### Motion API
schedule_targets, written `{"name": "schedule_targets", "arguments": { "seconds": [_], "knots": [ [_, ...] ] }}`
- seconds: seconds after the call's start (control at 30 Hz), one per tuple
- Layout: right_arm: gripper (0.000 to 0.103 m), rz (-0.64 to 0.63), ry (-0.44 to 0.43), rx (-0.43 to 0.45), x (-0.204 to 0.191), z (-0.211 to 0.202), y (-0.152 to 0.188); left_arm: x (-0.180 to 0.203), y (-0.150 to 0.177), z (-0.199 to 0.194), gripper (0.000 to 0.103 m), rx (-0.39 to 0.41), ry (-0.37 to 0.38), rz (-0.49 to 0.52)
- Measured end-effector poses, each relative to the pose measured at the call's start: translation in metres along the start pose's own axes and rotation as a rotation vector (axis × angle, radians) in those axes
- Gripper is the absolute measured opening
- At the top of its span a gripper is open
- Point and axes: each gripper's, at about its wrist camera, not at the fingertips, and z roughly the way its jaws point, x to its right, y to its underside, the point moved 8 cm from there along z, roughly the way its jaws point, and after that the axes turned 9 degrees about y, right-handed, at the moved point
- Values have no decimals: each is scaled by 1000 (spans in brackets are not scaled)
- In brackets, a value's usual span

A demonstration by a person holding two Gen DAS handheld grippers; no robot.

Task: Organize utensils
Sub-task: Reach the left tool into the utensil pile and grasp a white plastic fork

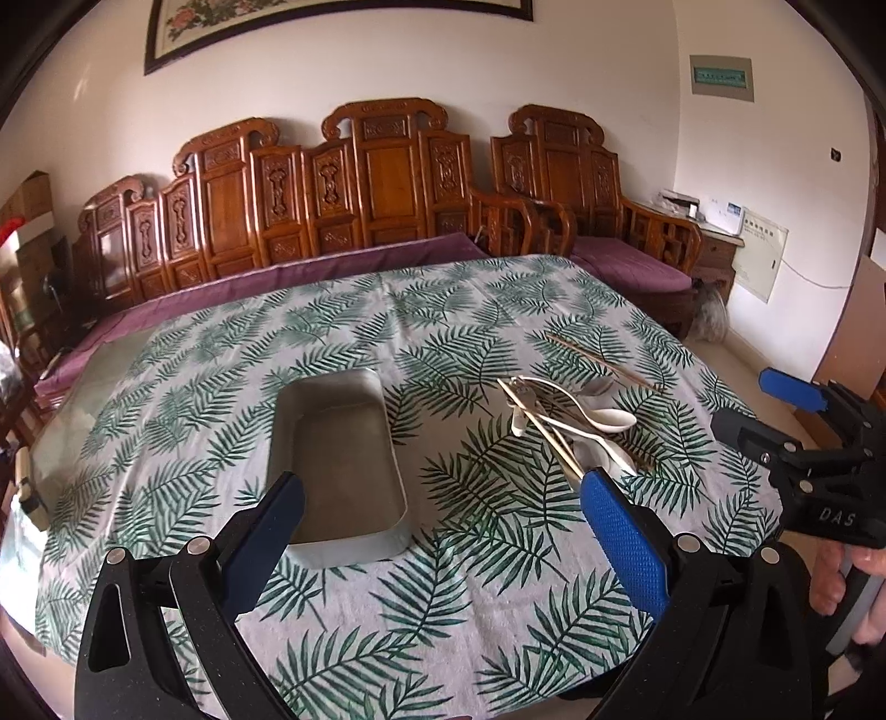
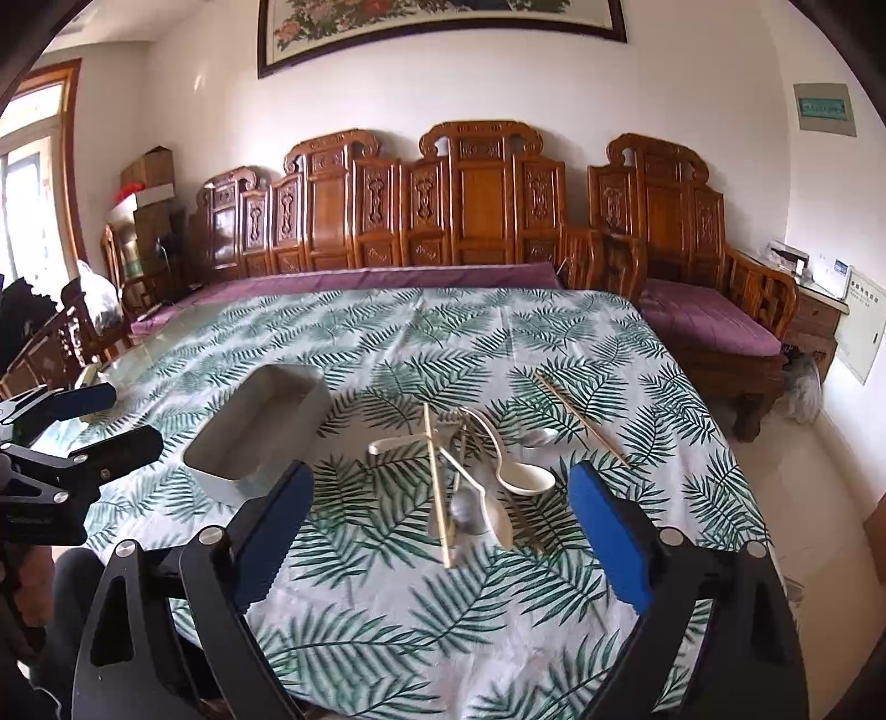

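Left gripper: my black left gripper with blue finger pads (image 1: 443, 520) hangs over the near edge of the table, fingers spread wide with nothing between them; the near end of the tray shows in the gap.
Right gripper: my black right gripper with blue finger pads (image 2: 440, 531) hovers beside it, fingers likewise released and empty, the utensil pile framed between the tips.
Table covering: a white tablecloth printed with green fern leaves (image 1: 443, 615) spreads under everything.
Tray: a rectangular grey metal tray with rounded corners (image 1: 396, 471) sits on the cloth left of the pile; I see nothing inside it.
Utensil pile: a loose heap just right of the tray holds a cream ceramic soup spoon (image 2: 520, 476) lying bowl-up, a second pale ceramic spoon (image 2: 398, 443) behind it, a bamboo chopstick (image 2: 437, 493) crossing over them, a steel spoon (image 2: 465, 512) with its bowl toward me, and a steel fork (image 2: 457, 429) whose tines point away.
Stray pieces: a small steel spoon (image 2: 540, 438) lies just behind the heap, and a single bamboo chopstick (image 2: 581, 418) lies apart to the right of it, angled across the cloth.
Backdrop: a carved wooden bench with purple cushions (image 2: 482, 210) lines the wall beyond the table, under a framed floral painting (image 2: 443, 22).
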Motion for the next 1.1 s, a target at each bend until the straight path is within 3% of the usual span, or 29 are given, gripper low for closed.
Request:
{"name": "schedule_targets", "arguments": {
  "seconds": [0.43,0.67,0.93,1.1],
  "knots": [
    [82,-66,1,-24,23,59,-18,-2,-7,65,96,-92,51,5],
    [76,-62,28,-76,45,102,-16,3,-7,104,84,-158,117,4],
    [70,-83,34,-153,52,147,9,15,-15,150,73,-229,159,-21],
    [70,-78,15,-183,47,159,18,19,-18,179,60,-281,194,-64]
  ]
}}
